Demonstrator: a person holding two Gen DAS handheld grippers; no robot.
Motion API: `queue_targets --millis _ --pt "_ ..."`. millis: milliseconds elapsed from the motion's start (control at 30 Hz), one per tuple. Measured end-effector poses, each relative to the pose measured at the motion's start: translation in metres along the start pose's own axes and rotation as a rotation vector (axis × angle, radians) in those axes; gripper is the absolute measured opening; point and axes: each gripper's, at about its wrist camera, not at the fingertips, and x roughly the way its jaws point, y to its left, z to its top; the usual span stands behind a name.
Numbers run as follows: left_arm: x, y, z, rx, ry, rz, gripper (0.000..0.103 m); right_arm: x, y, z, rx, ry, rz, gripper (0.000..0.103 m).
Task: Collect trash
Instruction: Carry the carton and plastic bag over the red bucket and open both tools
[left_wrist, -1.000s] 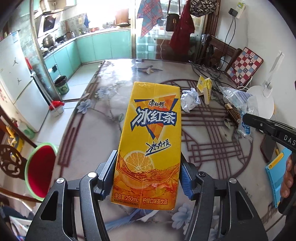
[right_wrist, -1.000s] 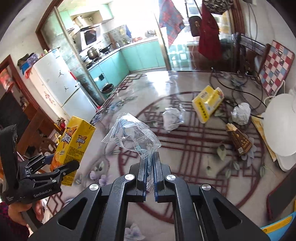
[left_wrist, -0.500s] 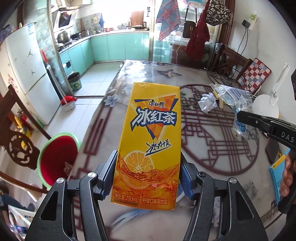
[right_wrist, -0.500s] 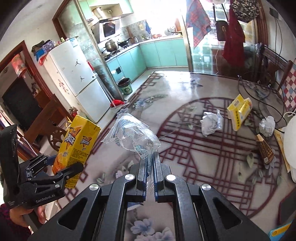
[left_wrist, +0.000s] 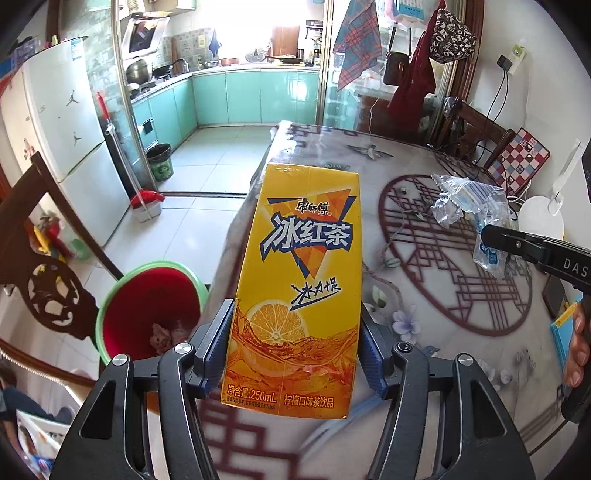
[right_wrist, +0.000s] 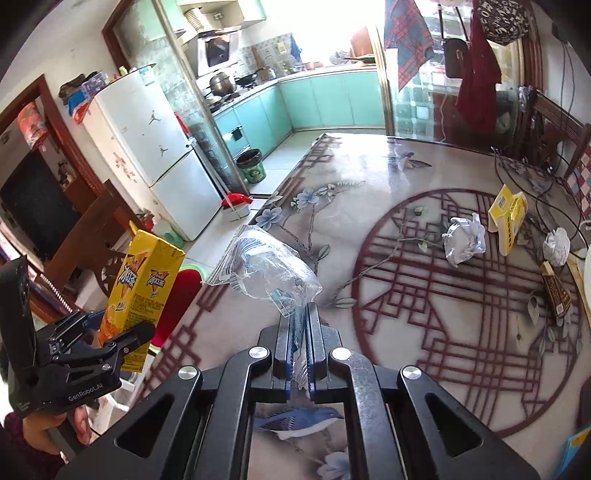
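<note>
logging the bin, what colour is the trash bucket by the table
Red inside with a green rim, the bucket shows best in the left wrist view.

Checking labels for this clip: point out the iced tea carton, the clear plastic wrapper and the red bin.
iced tea carton (left_wrist: 295, 291), left wrist view, front face.
clear plastic wrapper (right_wrist: 266, 273), right wrist view, crumpled middle.
red bin (left_wrist: 147, 295), left wrist view, inner wall.

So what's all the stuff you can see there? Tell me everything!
Tea carton: one, yellow-orange, held in the left gripper.
Plastic wrapper: one, clear, pinched in the right gripper.
Bin: one, red with green rim, on the floor beside the table's edge.
Crumpled wrappers: two, silvery-white, on the table.
Yellow box: one, opened, on the table's far right.
Brown packet: one, near the table's right edge.
Table: one, flowers and red lattice pattern.
Fridge: one, white, by the kitchen.
Left gripper: black, shut on the carton.
Right gripper: black, shut on the wrapper.
</note>
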Motion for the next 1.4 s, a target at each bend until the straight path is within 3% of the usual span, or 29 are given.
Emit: queue_targets --millis 333,467,733,1400 --pt "0.014 0.067 0.005 0.025 0.028 -0.066 0.059 0.02 0.082 -0.005 0.067 -0.026 -0.014 0.004" --pt "0.018 0.088 0.007 0.039 0.036 -0.056 0.059 0.032 0.115 -0.01 0.054 -0.02 -0.006 0.004" --pt "0.033 0.129 0.007 -0.037 0.069 -0.017 0.059 0.053 0.167 -0.012 0.016 -0.01 0.009 0.004" --pt "0.05 0.199 -0.005 -0.132 0.136 0.05 0.059 0.11 0.218 0.005 -0.054 0.064 0.043 0.004"
